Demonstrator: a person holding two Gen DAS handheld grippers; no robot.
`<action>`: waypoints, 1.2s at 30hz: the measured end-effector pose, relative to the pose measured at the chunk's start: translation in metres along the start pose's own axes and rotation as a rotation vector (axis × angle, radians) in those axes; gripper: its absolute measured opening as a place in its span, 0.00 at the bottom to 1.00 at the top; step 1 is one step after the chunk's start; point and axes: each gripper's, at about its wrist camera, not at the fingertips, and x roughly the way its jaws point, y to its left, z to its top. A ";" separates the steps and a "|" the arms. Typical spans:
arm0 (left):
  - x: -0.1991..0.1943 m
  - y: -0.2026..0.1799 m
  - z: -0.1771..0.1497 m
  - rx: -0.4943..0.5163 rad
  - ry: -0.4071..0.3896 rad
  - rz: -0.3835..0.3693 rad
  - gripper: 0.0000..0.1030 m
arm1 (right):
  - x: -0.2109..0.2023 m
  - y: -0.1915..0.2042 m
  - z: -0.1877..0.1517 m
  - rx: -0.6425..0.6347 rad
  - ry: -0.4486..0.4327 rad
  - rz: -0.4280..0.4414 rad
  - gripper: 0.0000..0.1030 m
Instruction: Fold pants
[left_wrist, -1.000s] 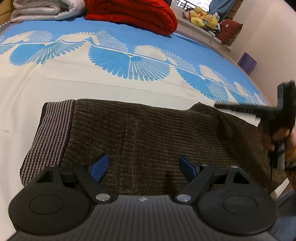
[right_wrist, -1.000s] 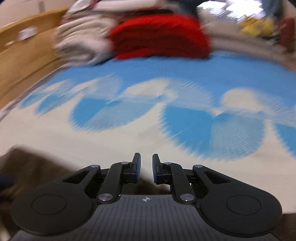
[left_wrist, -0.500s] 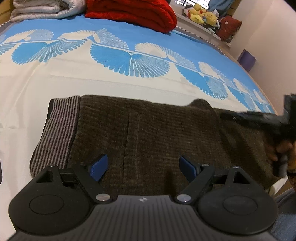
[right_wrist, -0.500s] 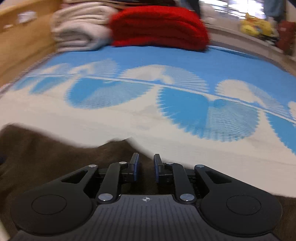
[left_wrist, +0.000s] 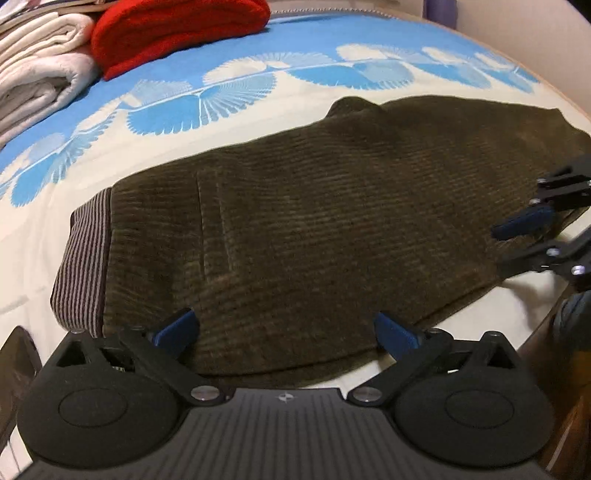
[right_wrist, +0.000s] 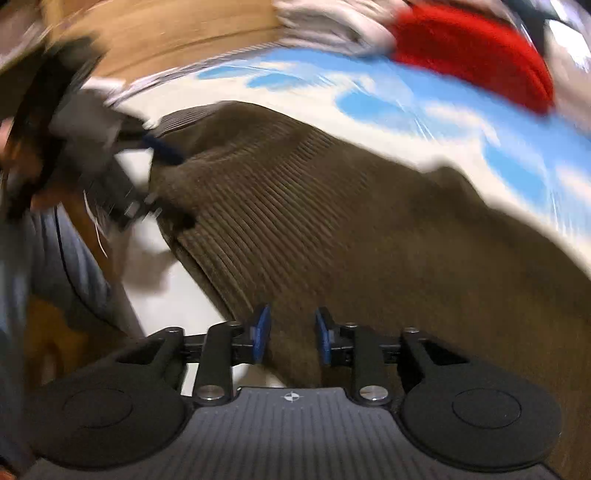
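Dark brown corduroy pants lie folded flat on the bed, striped waistband at the left. My left gripper is open wide, its blue pads over the near edge of the pants. My right gripper is open a little over the pants' near right edge; it also shows at the right of the left wrist view. The right wrist view is blurred and shows the left gripper at the far end.
The bed sheet is cream with blue fan patterns. A red blanket and white folded blankets lie at the head. A wooden bed frame runs along the side. The bed's near edge is just below the pants.
Both grippers have swung round toward the pants. The right gripper has come down to the right edge and opened a little. The left stays open.
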 end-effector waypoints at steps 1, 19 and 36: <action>-0.002 0.000 0.001 -0.024 0.008 0.005 1.00 | -0.007 -0.004 -0.005 0.039 0.003 -0.005 0.41; -0.035 0.032 0.016 -0.540 -0.365 0.087 1.00 | -0.271 -0.235 -0.244 1.663 -0.876 -0.900 0.76; -0.025 0.032 0.015 -0.616 -0.321 0.023 1.00 | -0.269 -0.305 -0.326 1.753 -0.859 -0.616 0.70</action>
